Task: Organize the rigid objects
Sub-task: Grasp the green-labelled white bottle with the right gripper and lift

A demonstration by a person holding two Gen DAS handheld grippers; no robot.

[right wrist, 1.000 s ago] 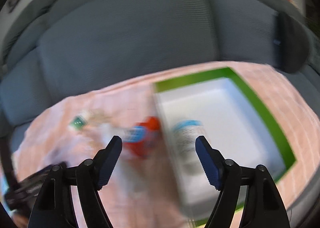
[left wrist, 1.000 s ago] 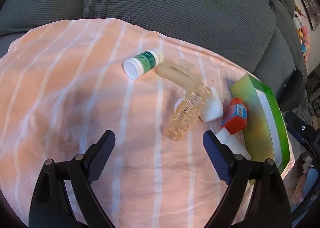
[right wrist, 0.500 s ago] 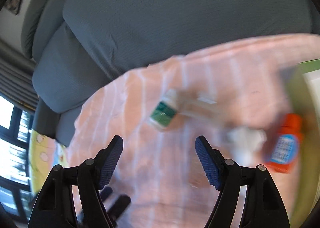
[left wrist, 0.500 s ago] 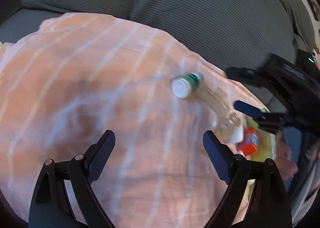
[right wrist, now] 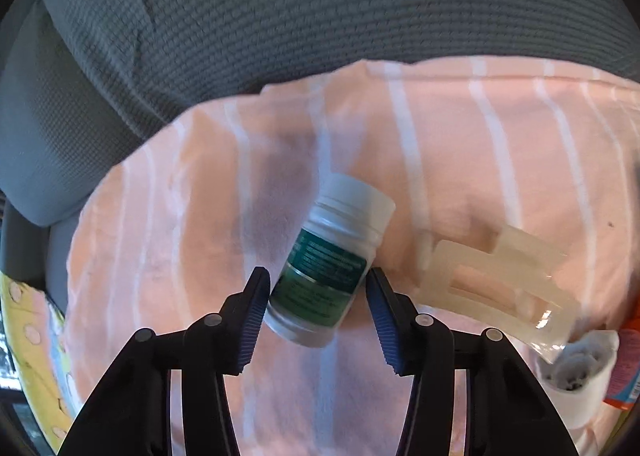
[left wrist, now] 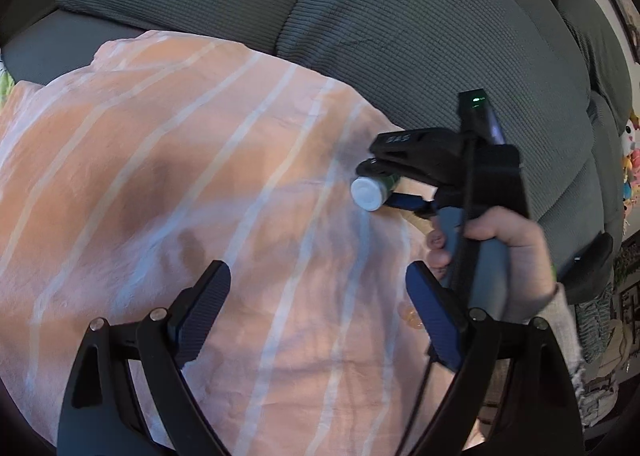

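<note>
Left wrist: bottle half-hidden (right gripper)

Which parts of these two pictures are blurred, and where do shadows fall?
Left wrist view: the right gripper and hand are slightly motion-blurred; soft shadows darken the striped cloth. Right wrist view: the pill bottle is fairly sharp, the hair clip softer.

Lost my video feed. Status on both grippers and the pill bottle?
Right gripper closing around green-label pill bottle, fingers at its sides. Left gripper open, holding nothing. Clear hair claw lies just right of bottle, apart from it.
</note>
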